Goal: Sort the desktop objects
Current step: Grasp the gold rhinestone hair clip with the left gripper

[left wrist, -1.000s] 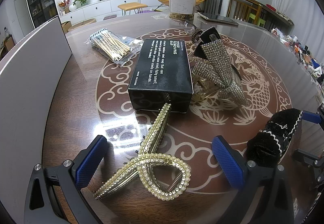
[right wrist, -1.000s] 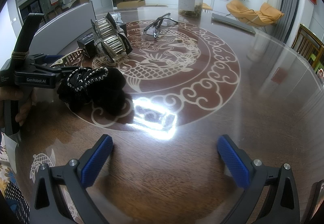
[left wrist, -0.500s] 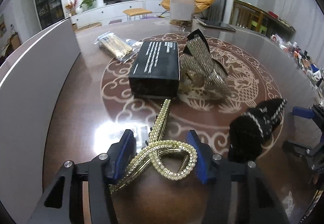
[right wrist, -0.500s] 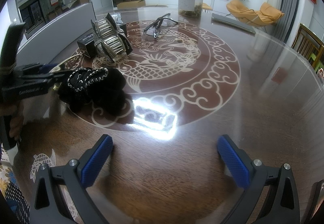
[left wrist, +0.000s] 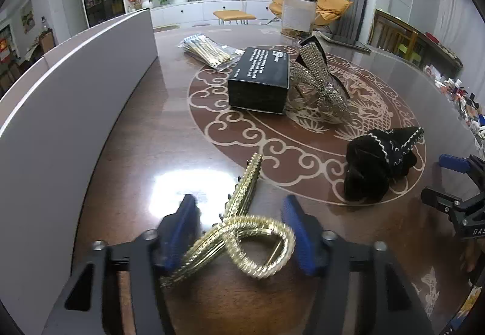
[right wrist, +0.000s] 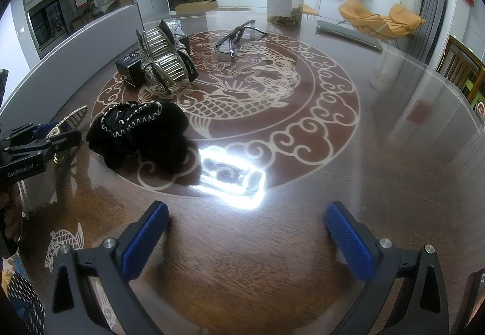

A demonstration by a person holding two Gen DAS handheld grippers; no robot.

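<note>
— Looking at the left gripper (left wrist: 239,238): what sits between its jaws?

— The gold hair clip (left wrist: 239,232), its looped end between the blue pads (left wrist: 182,232), its long toothed end reaching towards the black box (left wrist: 260,77). The jaws are opening, and I see a thin gap on the right side of the loop (the picture is blurred there, so I cannot tell about the left).

— Where is everything else, taking the black box as the mark?

— A rhinestone bow (left wrist: 318,77) lies just beside the box on its right. A clear packet of gold sticks (left wrist: 209,50) lies behind it to the left. A black velvet scrunchie (left wrist: 382,162) sits nearer the camera, well to the right, on the worktop (left wrist: 151,138).

— And the right gripper (right wrist: 247,238)?

— Jaws wide apart above bare wood, nothing between them, with glasses (right wrist: 239,38) far beyond.
</note>
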